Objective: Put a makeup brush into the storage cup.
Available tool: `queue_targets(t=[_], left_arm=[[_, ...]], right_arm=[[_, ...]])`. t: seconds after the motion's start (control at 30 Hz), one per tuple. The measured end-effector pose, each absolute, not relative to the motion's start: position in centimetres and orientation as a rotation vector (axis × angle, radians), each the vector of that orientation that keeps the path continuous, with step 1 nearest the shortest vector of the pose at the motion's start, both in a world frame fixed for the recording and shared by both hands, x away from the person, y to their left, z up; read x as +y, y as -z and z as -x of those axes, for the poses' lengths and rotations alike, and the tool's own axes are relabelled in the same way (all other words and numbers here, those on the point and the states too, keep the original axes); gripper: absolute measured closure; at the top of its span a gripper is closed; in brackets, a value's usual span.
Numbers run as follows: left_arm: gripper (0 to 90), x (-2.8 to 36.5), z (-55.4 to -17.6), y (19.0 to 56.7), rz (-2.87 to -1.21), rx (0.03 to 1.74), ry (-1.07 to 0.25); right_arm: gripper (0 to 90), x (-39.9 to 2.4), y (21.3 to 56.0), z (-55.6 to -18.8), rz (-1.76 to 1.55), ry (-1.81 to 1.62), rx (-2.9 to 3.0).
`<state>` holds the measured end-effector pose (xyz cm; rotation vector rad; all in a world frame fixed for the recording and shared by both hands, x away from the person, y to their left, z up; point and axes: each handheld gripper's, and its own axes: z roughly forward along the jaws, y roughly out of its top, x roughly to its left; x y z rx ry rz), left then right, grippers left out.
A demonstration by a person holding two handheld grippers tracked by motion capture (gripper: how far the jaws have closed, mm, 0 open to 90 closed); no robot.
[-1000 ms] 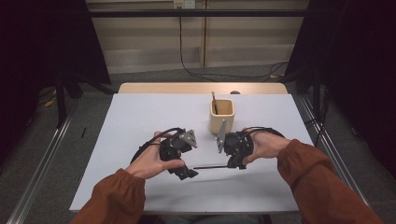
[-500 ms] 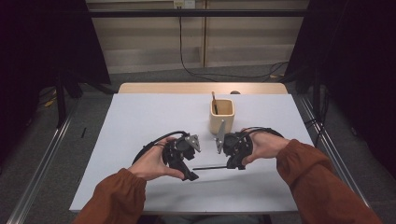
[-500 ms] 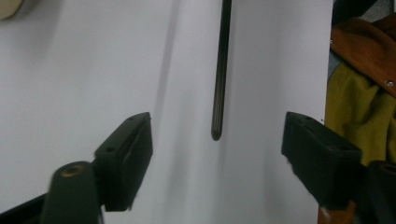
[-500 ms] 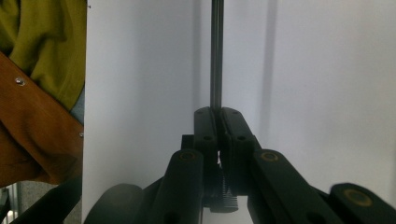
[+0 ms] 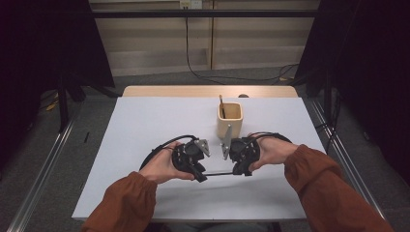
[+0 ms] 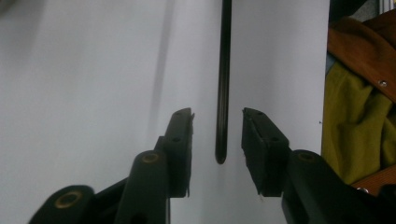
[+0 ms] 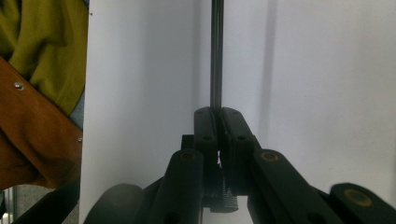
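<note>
Between the left gripper (image 6: 217,119) jaws: free end of the thin black rod with rounded tip (image 6: 223,79), lying level just above the white matte tabletop (image 5: 145,121). Those jaws have just been closing, but the pads are not on the rod yet; there is a clear gap either side, and the rod sits closer to the pad on the right of the left gripper view.

Right gripper (image 7: 216,112) is clamped on the rod's other end, jaws pressed together on it, shaft running straight out past the fingertips.

Risks, as I judge them:
- Rod is off-centre between the left pads. The nearer pad would touch first and shove the tip sideways, so the rod bows or pivots in the right grip.
- Only the last bit of the tip is inside the left pads. A small backward drift and they close on air.
- Shaft looks smooth, slim and round, so it could roll or slide between flat pads, twisting if the two hands are not in line.

Shapes and materials: pads are flat black blocks, rubbery-looking; the right gripper view shows fine ribbing low on one. Beyond both sets of fingers stands a pale wooden square-sided holder cup (image 5: 228,119) with a brown stick (image 5: 222,105) leaning in it. Table surface is plain and low-glare.
</note>
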<state>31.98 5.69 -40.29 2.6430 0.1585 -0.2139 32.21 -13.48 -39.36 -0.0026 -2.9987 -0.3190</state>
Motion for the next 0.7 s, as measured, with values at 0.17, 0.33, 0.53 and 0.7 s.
queue_targets(t=[0.17, 0.33, 0.53, 0.7], left_arm=[[68.1, 5.1, -31.8, 40.5, -2.648, 0.124, 0.221], [72.2, 4.9, -31.8, 40.7, -2.636, 0.134, 0.216], [76.4, 4.6, -32.3, 40.9, -2.638, 0.148, 0.232], [80.4, 4.5, -32.4, 41.2, -2.646, 0.154, 0.24]], right_arm=[[85.4, -13.5, 39.3, -32.2, 0.016, 0.329, -3.006], [85.4, -13.5, 39.3, -32.2, 0.017, 0.326, -3.013], [85.4, -13.4, 39.4, -32.3, 0.027, 0.334, -3.01], [85.4, -13.6, 39.3, -32.3, 0.025, 0.345, -3.01]])
